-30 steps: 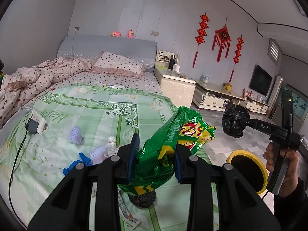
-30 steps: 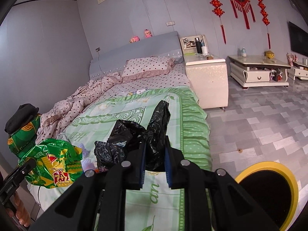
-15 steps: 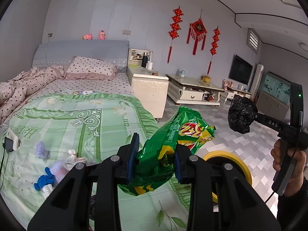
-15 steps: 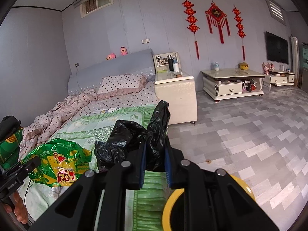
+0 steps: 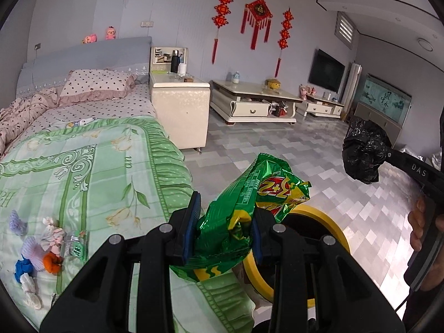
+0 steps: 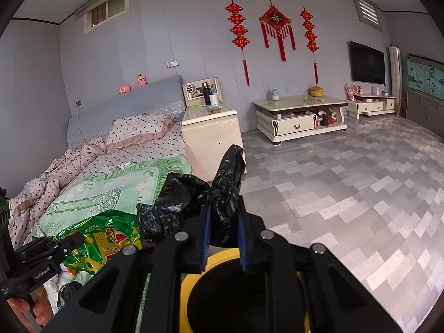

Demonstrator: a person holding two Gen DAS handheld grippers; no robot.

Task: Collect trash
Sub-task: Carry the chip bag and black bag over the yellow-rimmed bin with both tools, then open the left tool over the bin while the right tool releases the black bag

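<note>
My left gripper (image 5: 225, 222) is shut on a crumpled green snack bag (image 5: 249, 208) and holds it in the air over the bed's edge, next to the yellow-rimmed trash bin (image 5: 330, 227). The bag also shows in the right wrist view (image 6: 102, 241). My right gripper (image 6: 222, 230) is shut on a crumpled black plastic bag (image 6: 199, 202) and holds it above the bin's dark opening (image 6: 230, 299). The black bag also shows in the left wrist view (image 5: 363, 149), at the right.
Small scraps and bits of cloth (image 5: 41, 247) lie on the green bedspread (image 5: 91, 172). A black lump (image 6: 69, 291) lies by the bed's near edge. A cream nightstand (image 5: 180, 108) and a low TV cabinet (image 5: 255, 105) stand on the grey tiled floor (image 6: 347, 194).
Both grippers have swung right, away from the bed and toward the bin, each with its bag still held. The bin now lies right under the right gripper.
</note>
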